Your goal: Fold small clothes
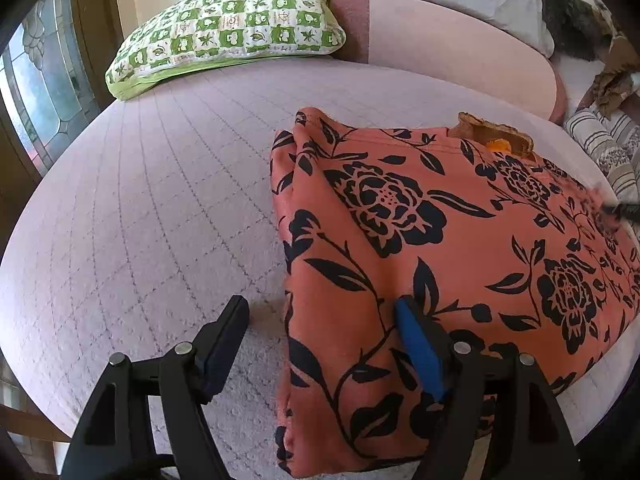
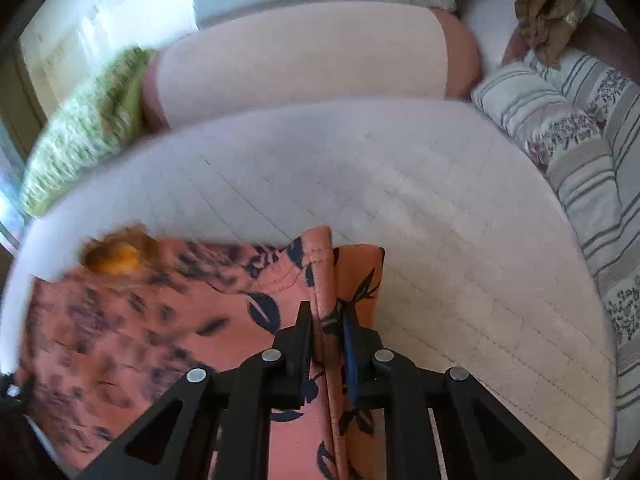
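- The coral floral garment (image 1: 420, 264) is lying partly folded on the quilted bed (image 1: 160, 200).
- The right tongs (image 2: 328, 324) are pinching a raised fold at the garment's right edge.
- The left tongs (image 1: 320, 320) are gaping wide, straddling the left edge, one finger resting on cloth, gripping nothing.
- To fold well: close the left tongs on that edge before lifting, keeping both sides level.

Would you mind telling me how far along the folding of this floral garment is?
Done: the coral floral garment already lies in layers on the quilted bed cover. In hand: the right gripper pinches its edge, while the left gripper straddles the other side, open. Left: the final fold.
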Demonstrator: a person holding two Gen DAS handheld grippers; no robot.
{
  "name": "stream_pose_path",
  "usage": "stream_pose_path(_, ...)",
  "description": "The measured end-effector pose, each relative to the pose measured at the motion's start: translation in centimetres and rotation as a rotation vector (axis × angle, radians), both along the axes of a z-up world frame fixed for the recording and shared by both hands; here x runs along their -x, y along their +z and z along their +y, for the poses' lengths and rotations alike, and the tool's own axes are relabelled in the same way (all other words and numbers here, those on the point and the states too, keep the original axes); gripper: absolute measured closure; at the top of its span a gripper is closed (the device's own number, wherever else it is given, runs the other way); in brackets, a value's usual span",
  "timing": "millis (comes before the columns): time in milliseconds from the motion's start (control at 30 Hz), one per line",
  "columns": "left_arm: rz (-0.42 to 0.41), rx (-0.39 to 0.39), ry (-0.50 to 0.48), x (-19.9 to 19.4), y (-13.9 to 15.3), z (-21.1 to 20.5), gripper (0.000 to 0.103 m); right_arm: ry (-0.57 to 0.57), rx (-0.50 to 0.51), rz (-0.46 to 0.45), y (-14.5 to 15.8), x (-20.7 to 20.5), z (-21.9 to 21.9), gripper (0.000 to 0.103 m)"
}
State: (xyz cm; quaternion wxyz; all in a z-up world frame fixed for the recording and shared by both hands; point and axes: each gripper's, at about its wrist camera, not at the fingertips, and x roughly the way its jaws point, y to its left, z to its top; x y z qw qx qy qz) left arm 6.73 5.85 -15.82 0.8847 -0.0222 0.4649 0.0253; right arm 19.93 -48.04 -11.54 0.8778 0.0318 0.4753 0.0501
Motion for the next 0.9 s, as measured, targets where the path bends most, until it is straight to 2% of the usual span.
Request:
stream_pose_path(33,0.011,-0.007,-0.001,-0.1,0.2,-0.1,0.026,-0.020,0.011,0.056,-1.8,-0.7,-0.4,0.081)
stream_pose_path(67,0.009,-0.026,-0.002,0.0,0.8,-0.2,0.026,-0.037,-0.030,0.059,-2.5,-0.6,-1.1,0.081)
stream_pose_path(133,-0.037,-0.058,-0.003,0.6,2.1,0.0,0.026,-0.077,-0.077,0.003,-0.9,0.5,-2.0,0.073)
stream_pose_path(200,-0.059,-0.064,-0.010,1.1,3.0,-0.2,0.026,-0.111,-0.057,-0.060,1.4,2.0,-2.1,0.073)
stream_pose_path(267,-0.080,-0.064,-0.015,1.7,3.7,-0.5,0.026,-0.101,-0.106,-0.104,3.5,3.9,-2.4,0.067)
stream_pose_path(300,-0.085,-0.061,-0.016,1.9,3.9,-0.8,0.026,-0.063,-0.143,-0.108,4.4,4.9,-2.0,0.053)
stream_pose_path(333,-0.088,-0.053,-0.019,2.1,4.0,-1.0,0.026,-0.017,-0.181,-0.107,4.8,6.0,-1.3,0.032)
stream_pose_path(400,-0.078,-0.045,-0.037,2.3,3.7,-1.7,0.026,0.113,-0.293,-0.089,4.6,8.5,-0.1,0.023)
stream_pose_path(433,-0.065,-0.046,-0.047,2.3,3.4,-2.1,0.026,0.170,-0.323,-0.042,3.4,9.2,0.5,0.023)
stream_pose_path(467,-0.045,-0.058,-0.047,2.2,3.1,-2.3,0.026,0.164,-0.300,0.011,1.9,9.2,0.5,0.024)
stream_pose_path(500,-0.030,-0.066,-0.046,2.3,3.0,-2.4,0.026,0.110,-0.268,0.087,-0.6,8.9,-0.3,0.043)
stream_pose_path(533,-0.029,-0.067,-0.047,2.5,3.2,-2.5,0.026,0.042,-0.337,0.118,-2.5,8.8,-2.2,0.070)
stream_pose_path(600,-0.069,-0.062,-0.048,3.2,4.2,-2.3,0.026,-0.072,-0.445,0.102,-1.7,9.3,-5.0,0.070)
stream_pose_path(633,-0.081,-0.066,-0.046,3.2,4.5,-2.4,0.026,-0.086,-0.469,0.084,-0.6,9.5,-5.5,0.058)
stream_pose_path(667,-0.080,-0.067,-0.049,3.0,4.7,-2.5,0.026,-0.079,-0.440,0.037,0.6,9.6,-5.8,0.043)
stream_pose_path(700,-0.076,-0.067,-0.052,2.7,4.7,-2.7,0.026,-0.065,-0.400,-0.011,1.6,9.6,-6.0,0.017)
stream_pose_path(733,-0.071,-0.064,-0.054,2.4,4.6,-3.0,0.026,-0.063,-0.386,-0.042,2.2,9.4,-6.2,0.011)
stream_pose_path(800,-0.058,-0.054,-0.068,1.8,4.2,-3.7,0.026,-0.080,-0.407,-0.039,2.7,8.2,-6.7,0.011)
stream_pose_path(900,-0.040,-0.082,-0.129,1.3,3.3,-5.4,0.026,-0.096,-0.461,0.005,1.6,5.1,-7.2,0.011)
